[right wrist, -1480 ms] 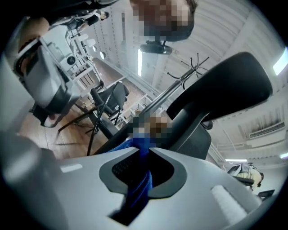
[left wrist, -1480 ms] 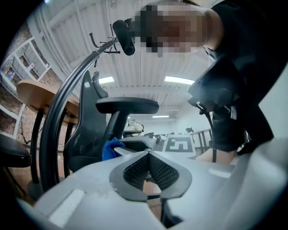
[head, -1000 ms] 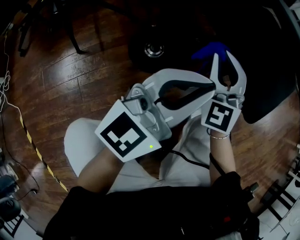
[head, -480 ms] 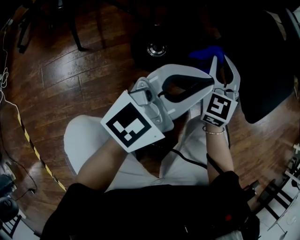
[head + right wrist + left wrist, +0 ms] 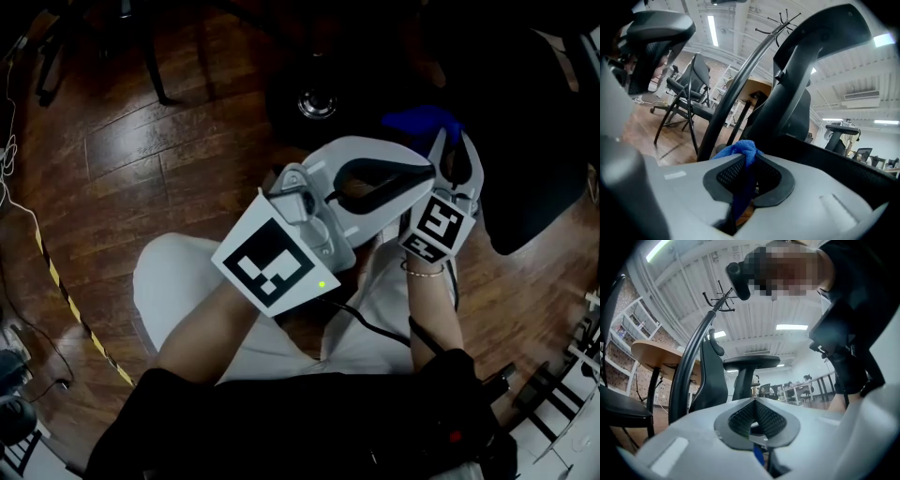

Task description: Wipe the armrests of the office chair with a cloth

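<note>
Below both grippers lies dark wooden floor (image 5: 141, 150), bare off to the left gripper's left. Your right gripper (image 5: 751, 157) is clamped on the blue cloth (image 5: 738, 149), which bunches above its tips. Your left gripper (image 5: 754, 400), jaws pressed together, points at the right one. Beyond them stands the black office chair (image 5: 525, 112) with its caster (image 5: 317, 103).

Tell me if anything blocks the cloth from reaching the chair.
Nothing visible does. The blue cloth, clamped in the right gripper, faces the black chair directly; the left gripper sits beside it, not ahead.
</note>
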Available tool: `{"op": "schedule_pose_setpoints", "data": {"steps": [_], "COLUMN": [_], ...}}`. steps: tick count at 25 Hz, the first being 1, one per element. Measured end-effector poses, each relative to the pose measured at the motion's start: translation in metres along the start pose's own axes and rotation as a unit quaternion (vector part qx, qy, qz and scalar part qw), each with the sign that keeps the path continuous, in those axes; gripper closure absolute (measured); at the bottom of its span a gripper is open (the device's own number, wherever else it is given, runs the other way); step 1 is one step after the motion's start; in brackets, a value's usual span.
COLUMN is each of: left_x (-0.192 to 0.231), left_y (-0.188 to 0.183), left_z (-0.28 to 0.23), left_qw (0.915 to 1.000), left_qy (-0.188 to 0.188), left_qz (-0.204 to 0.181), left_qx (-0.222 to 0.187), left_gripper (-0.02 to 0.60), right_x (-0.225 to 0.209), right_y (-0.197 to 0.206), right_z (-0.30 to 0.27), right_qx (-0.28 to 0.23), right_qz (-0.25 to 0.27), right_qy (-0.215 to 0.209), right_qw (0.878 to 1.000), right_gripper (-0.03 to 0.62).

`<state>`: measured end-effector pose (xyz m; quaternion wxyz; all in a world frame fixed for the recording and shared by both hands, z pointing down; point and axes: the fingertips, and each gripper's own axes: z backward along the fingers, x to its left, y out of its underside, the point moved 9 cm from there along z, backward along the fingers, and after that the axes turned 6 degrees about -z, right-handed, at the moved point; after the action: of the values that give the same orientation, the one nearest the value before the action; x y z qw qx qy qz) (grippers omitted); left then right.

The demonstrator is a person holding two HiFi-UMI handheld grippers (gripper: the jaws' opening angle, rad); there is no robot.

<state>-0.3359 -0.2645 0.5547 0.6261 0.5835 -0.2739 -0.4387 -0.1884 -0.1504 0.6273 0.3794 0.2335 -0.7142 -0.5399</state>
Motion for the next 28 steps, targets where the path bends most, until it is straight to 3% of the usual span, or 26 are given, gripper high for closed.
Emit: {"op": "schedule_pose_setpoints", "data": {"steps": [4,8,11,14,18,23,28], "left_x": [0.003,0.008,0.017,0.032,0.045,0.047,0.050], "left_y": [0.004,0.003,0.005,0.006,0.010,0.008,0.003], "left_z": [0.003,0.009,0.012,0.017,0.020,0.012,0.013], "left_qw": [0.9999,0.9991,0.9990,0.9994,0.9981,0.9981,0.9974], "left_qy": [0.010,0.007,0.000,-0.024,-0.055,-0.057,-0.064], "left_qz": [-0.012,-0.040,-0.043,-0.023,-0.026,-0.023,-0.005], "left_qx": [0.007,0.013,0.012,0.000,0.009,0.001,-0.033], "left_gripper": [0.575,0.575,0.575,0.575,0.575,0.575,0.575], "right_x": [0.007,0.024,0.029,0.008,-0.022,-0.024,-0.018], "right_y": [-0.002,-0.016,-0.050,-0.101,-0.158,-0.170,-0.168], "right_z": [-0.002,-0.001,0.022,0.057,0.074,0.065,0.055], "right_qx": [-0.005,-0.018,-0.069,-0.132,-0.220,-0.210,-0.174], "right_qz": [-0.006,0.012,-0.001,0.049,0.149,0.172,0.229], "right_qy": [0.009,-0.019,-0.029,0.010,0.086,0.161,0.183], "right_qw": [1.000,1.000,0.997,0.990,0.960,0.949,0.940], "right_gripper": [0.549,0.549,0.549,0.549,0.549,0.549,0.551]}}
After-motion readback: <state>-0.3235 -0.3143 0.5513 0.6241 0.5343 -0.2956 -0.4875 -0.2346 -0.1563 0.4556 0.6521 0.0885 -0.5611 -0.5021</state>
